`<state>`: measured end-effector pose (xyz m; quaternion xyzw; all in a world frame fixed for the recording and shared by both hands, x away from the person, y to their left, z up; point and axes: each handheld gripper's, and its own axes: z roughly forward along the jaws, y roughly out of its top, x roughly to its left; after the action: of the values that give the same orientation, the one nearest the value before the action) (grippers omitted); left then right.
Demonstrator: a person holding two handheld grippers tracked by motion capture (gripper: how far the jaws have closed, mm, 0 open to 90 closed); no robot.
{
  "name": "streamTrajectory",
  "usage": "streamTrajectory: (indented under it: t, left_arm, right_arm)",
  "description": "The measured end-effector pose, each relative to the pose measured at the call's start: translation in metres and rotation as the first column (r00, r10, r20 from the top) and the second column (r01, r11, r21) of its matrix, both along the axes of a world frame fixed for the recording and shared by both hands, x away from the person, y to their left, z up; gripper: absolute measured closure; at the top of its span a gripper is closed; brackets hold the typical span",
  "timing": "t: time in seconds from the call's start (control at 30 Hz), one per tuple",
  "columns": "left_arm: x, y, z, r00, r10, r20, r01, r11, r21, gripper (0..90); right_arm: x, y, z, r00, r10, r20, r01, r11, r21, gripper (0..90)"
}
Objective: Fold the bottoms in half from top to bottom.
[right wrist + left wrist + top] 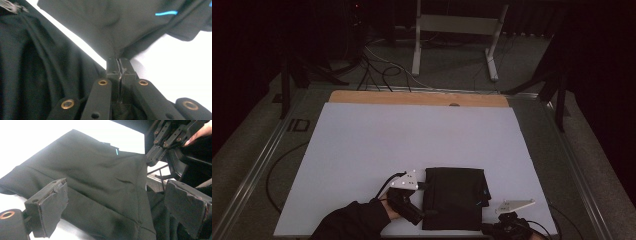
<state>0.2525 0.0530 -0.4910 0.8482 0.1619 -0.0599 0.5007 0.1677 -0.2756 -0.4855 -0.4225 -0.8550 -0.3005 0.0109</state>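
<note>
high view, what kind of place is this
Probably a lab or recording studio, not a home: a white table with a black cloth, loose cables on the floor and a metal stand behind, dark surroundings.

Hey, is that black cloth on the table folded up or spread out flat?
Folded. The black cloth lies as a compact rectangle with layered edges on the table, and the right gripper pinches one corner.

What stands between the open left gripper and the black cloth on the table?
Nothing visible does. The left gripper is open, with the black cloth directly between its jaws. The right gripper is shut on a corner.
</note>
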Motion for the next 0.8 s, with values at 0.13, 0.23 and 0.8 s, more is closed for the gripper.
streamTrajectory:
  t: [0.13, 0.23, 0.8]
  left_arm:
    - [0.0, 0.0, 0.0, 1.0, -0.003, 0.0, 0.003, 1.0, -0.001, 6.8]
    - [0.0, 0.0, 0.0, 1.0, -0.001, 0.0, 0.001, 1.0, -0.002, 6.8]
    - [-0.001, -0.001, 0.009, 0.9993, 0.033, 0.02, -0.033, 0.9994, -0.009, 4.1]
  right_arm:
    - [0.0, 0.002, -0.002, 0.9998, 0.006, -0.016, -0.006, 0.9994, -0.034, 88.6]
    - [-0.001, 0.001, -0.003, 0.9996, 0.015, -0.022, -0.015, 0.9997, -0.02, 87.5]
    - [0.007, -0.005, 0.031, 0.9822, -0.064, 0.177, 0.061, 0.9979, 0.025, 39.9]
